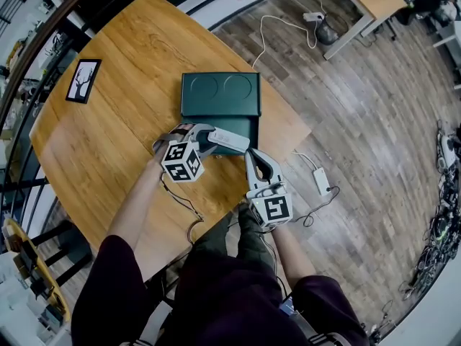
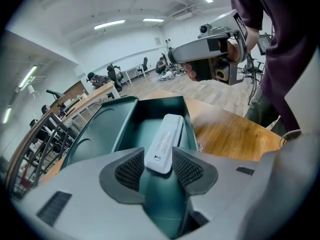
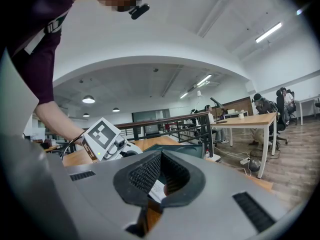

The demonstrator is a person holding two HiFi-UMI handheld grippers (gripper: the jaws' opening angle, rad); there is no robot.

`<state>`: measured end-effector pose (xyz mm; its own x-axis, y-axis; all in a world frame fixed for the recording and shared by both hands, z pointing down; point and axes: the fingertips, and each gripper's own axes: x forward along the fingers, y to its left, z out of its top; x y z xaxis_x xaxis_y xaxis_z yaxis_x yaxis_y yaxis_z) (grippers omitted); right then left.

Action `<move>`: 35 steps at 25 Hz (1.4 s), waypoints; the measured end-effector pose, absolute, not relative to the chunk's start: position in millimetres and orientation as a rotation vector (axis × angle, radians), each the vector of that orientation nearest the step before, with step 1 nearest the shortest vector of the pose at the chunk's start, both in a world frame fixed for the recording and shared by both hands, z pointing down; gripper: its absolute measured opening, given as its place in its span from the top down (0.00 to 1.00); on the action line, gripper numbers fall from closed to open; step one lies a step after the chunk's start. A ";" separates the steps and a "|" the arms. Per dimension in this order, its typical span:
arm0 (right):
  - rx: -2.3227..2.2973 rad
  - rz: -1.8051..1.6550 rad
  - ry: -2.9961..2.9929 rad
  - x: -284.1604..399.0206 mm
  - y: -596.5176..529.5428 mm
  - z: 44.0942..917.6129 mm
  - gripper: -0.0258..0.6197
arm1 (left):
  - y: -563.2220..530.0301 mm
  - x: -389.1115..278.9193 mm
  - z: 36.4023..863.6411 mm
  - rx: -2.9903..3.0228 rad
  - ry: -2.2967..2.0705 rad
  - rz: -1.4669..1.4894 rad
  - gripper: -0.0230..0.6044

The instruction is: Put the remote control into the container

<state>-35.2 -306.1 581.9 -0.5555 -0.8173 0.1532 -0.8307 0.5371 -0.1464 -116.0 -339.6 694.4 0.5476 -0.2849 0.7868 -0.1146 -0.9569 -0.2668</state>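
The white remote control (image 1: 229,140) lies between the pads of my left gripper (image 1: 209,137), over the near part of the dark green container (image 1: 220,96). In the left gripper view the remote (image 2: 165,141) points away into the container's open compartment (image 2: 132,129), and its near end sits loosely between the pads, which stand open. My right gripper (image 1: 253,157) hangs just right of the remote, near the table's edge, with its fingertips together and nothing in them. In the right gripper view its jaws (image 3: 161,176) meet at the tips.
The container sits on a wooden table (image 1: 108,157) whose right edge runs close by it. A black framed picture (image 1: 83,81) lies at the table's left. On the floor to the right lie a white power adapter (image 1: 321,182) and cables.
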 end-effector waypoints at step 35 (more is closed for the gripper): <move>1.310 -0.075 -3.001 -48.3 -251.9 376.8 0.93 | -255.8 -92.7 369.4 -2.543 1.543 -0.074 0.94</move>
<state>-48.3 -251.9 376.8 -0.6724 -0.7267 -0.1406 -0.7329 0.6803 -0.0115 -92.7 -255.8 369.4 0.4646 -0.8844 -0.0437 -0.8762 -0.4520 -0.1669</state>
